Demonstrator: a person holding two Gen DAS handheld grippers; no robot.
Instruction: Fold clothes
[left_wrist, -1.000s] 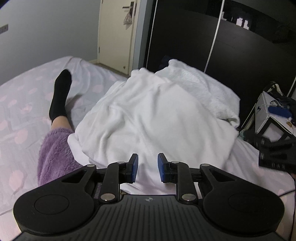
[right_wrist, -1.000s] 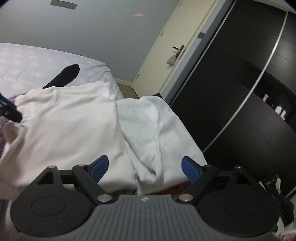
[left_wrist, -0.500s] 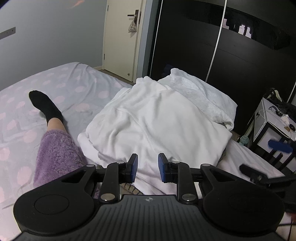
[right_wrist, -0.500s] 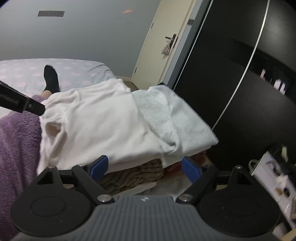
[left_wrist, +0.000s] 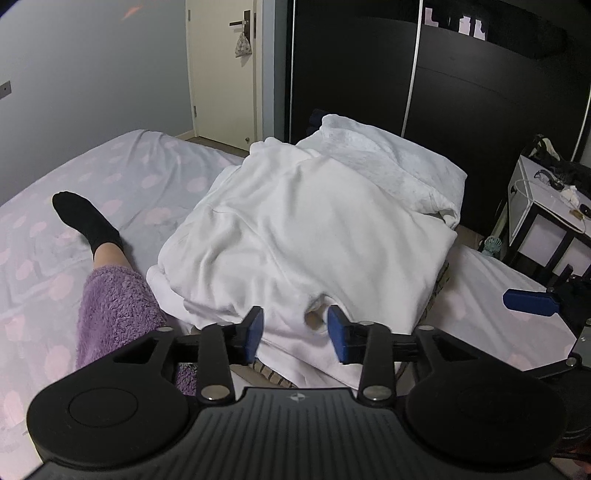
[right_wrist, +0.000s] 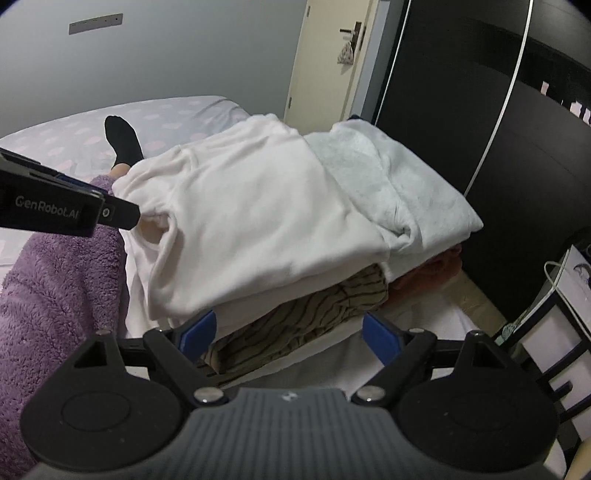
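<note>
The white garment (left_wrist: 306, 236) lies rumpled on top of a clothes pile on the bed (left_wrist: 140, 173), a pale towel-like piece (right_wrist: 388, 177) at its two o'clock and a striped olive cloth (right_wrist: 295, 314) showing underneath. It looks soft, light and floppy, so it will likely sag and slide; a hem or the neck opening at six o'clock in the left wrist view seems the best place to pinch. The left gripper (left_wrist: 295, 328) has its jaws opening, with white fabric lying between them but no pad pressing on it. The right gripper (right_wrist: 288, 332) stands wide open and holds nothing. Compared with a second ago, the left jaws are wider apart, and the right gripper now looks in at the pile's side.
</note>
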